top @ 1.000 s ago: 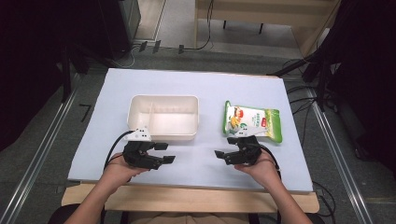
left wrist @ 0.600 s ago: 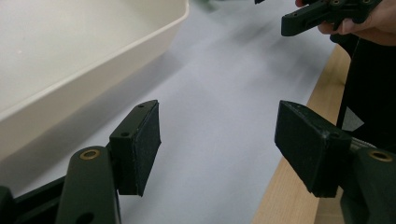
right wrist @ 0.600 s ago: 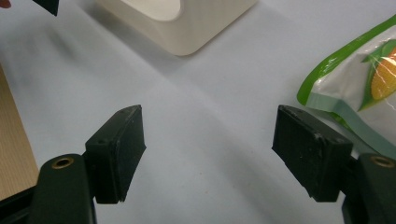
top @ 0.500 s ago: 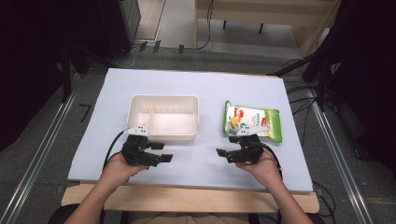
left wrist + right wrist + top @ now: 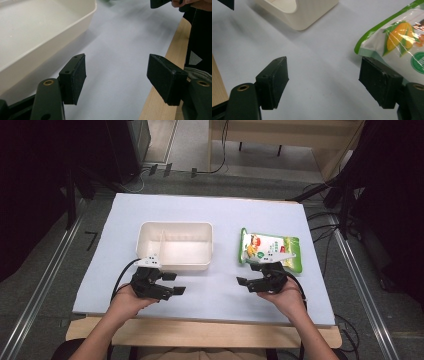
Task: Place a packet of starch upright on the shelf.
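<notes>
The glossy white plastic food pouch [image 5: 270, 250], green-edged with a printed corn cob, lies flat just beyond the right tool [image 5: 251, 284]. Both it and the left tool [image 5: 173, 283] gape wide, empty, over the pale blue tabletop [image 5: 220, 210].

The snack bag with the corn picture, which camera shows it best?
The high view: the whole snack bag lies flat right of the white container. The right gripper view catches just its corn-printed corner; the left gripper view gives a green blur at most.

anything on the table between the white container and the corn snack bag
No, that stretch is bare. In the high view, only plain table surface separates the white container from the snack bag.
</notes>
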Demonstrator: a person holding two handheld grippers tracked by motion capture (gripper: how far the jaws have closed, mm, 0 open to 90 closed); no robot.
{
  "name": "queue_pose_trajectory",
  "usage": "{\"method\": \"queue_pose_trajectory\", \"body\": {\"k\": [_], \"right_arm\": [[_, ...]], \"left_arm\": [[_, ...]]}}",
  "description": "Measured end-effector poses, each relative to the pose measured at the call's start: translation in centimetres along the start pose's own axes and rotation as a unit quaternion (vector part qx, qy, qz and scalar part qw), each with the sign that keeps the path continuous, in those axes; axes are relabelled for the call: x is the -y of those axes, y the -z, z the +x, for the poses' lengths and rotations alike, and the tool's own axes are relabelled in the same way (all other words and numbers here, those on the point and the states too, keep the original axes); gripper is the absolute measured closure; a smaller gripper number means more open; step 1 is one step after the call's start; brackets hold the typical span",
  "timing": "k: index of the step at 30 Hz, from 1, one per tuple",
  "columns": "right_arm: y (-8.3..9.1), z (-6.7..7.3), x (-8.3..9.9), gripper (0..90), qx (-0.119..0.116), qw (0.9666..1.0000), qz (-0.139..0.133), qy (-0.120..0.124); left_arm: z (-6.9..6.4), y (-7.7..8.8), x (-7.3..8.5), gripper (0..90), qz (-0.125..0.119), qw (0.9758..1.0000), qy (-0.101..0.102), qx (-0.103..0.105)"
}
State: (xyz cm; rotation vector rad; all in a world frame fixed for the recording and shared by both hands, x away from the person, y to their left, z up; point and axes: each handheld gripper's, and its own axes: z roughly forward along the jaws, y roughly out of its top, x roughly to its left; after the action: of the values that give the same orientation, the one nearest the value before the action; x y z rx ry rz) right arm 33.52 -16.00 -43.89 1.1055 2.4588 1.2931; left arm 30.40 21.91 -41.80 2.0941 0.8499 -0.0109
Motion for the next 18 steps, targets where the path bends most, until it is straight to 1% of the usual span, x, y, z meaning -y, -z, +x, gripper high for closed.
{"method": "queue_pose_trajectory", "body": {"k": [2, 3, 4, 6, 7, 9, 13, 15, 16, 17, 18], "right_arm": [[0.3, -0.3, 0.0, 26.4, 0.010, 1.0000, 0.000, 0.000], [0.4, -0.4, 0.0, 29.9, 0.014, 0.9999, 0.000, 0.000], [0.6, -0.7, 0.0, 33.7, 0.012, 0.9999, -0.001, 0.002], [0.9, -1.1, 0.0, 38.0, 0.014, 0.9999, 0.000, -0.002], [1.0, -1.4, 0.0, 40.0, 0.019, 0.9998, -0.002, -0.002], [1.0, -1.7, 0.1, 44.0, 0.028, 0.9996, -0.002, -0.007], [0.7, -2.5, 0.2, 53.9, 0.039, 0.9988, 0.008, -0.028], [0.4, -2.8, 0.2, 58.4, 0.046, 0.9984, 0.011, -0.031], [0.4, -2.8, 0.2, 58.4, 0.046, 0.9984, 0.011, -0.031], [0.2, -3.2, 0.2, 64.1, 0.052, 0.9978, 0.015, -0.038], [0.0, -3.4, 0.3, 67.4, 0.054, 0.9975, 0.018, -0.042]], "left_arm": [[0.0, 0.0, 0.0, 32.3, -0.002, 1.0000, -0.001, 0.001], [0.0, 0.0, 0.0, 32.2, -0.001, 1.0000, -0.001, 0.001], [0.0, 0.0, 0.0, 32.2, -0.001, 1.0000, -0.001, 0.001], [0.0, 0.0, 0.0, 32.2, -0.001, 1.0000, -0.002, 0.000], [0.0, 0.0, 0.0, 32.2, 0.001, 1.0000, -0.002, -0.002], [-0.1, -0.1, 0.0, 32.2, 0.000, 1.0000, -0.002, -0.001], [-0.1, -0.2, 0.0, 32.3, -0.003, 1.0000, -0.001, 0.001], [-0.1, -0.2, 0.0, 32.3, -0.003, 1.0000, -0.002, 0.001], [-0.1, -0.2, 0.0, 32.3, -0.003, 1.0000, -0.002, 0.001], [-0.2, -0.2, 0.0, 32.3, -0.001, 1.0000, -0.003, 0.000], [-0.2, -0.2, 0.0, 32.3, -0.001, 1.0000, -0.003, 0.000]]}}
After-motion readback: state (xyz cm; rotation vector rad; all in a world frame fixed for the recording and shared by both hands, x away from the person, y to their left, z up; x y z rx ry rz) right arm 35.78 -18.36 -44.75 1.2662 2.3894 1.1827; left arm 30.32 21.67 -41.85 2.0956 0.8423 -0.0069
